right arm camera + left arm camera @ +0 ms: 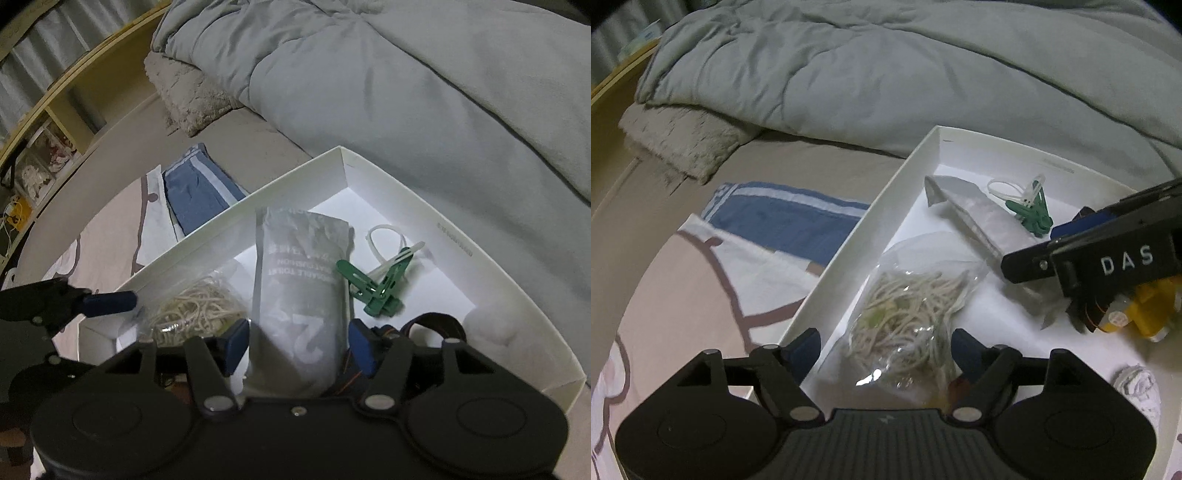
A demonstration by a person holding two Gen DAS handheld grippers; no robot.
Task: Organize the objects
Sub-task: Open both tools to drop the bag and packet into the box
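On bed, left of box: folded blue cloth (783, 218), not yet boxed. White box (871, 218) already holding most items. Left gripper (886, 349) over clear bag of rubber bands (916, 314); jaws spread, pads either side of bag, no visible pressing. Bag resting on box floor. Centre: grey pouch (303, 295) lying flat in box, near end between right gripper (299, 349) pads; jaws parted, pinch not evident. Further right: green clips (376, 288) with white cable ties (388, 240); yellow motor part (1134, 314) at right edge. Judged mostly done; remaining: cloth outside, perhaps tidier arrangement inside.
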